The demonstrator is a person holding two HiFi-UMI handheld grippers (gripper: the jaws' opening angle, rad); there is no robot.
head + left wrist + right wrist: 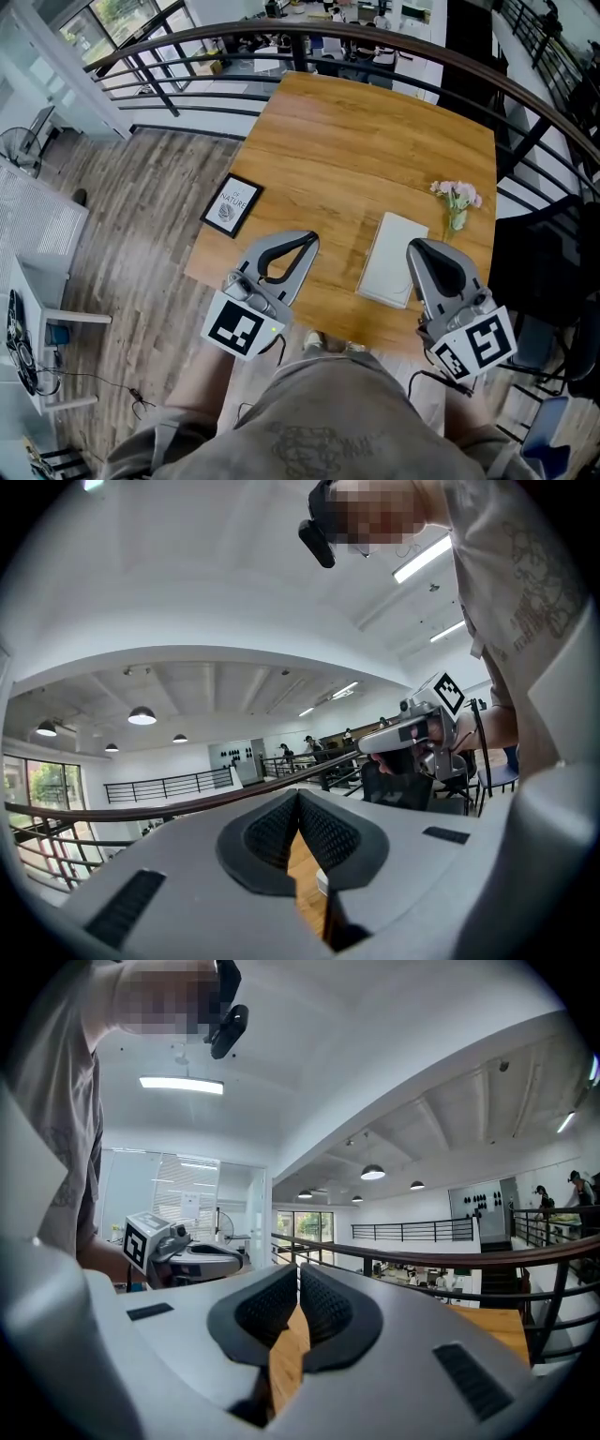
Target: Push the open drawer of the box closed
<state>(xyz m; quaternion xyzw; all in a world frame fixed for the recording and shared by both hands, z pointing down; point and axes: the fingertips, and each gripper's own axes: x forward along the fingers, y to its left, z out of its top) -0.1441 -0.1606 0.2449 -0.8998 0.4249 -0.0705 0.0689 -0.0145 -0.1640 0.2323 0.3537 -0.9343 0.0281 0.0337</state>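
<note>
A flat white box (392, 260) lies on the wooden table (356, 141) near its front edge; from the head view I cannot make out an open drawer on it. My left gripper (305, 239) hovers over the table's front left part, left of the box, its jaws shut with nothing between them. My right gripper (417, 246) hangs at the box's right edge, also shut and empty. In the left gripper view the pads (323, 832) meet at their tips over a strip of wood. The right gripper view shows its pads (323, 1307) closed the same way.
A black-framed picture (232, 204) lies at the table's left edge. A small vase of pink flowers (457, 202) stands right of the box. A dark railing (281, 37) curves round the table's far side, and a chair (548, 333) stands at the right.
</note>
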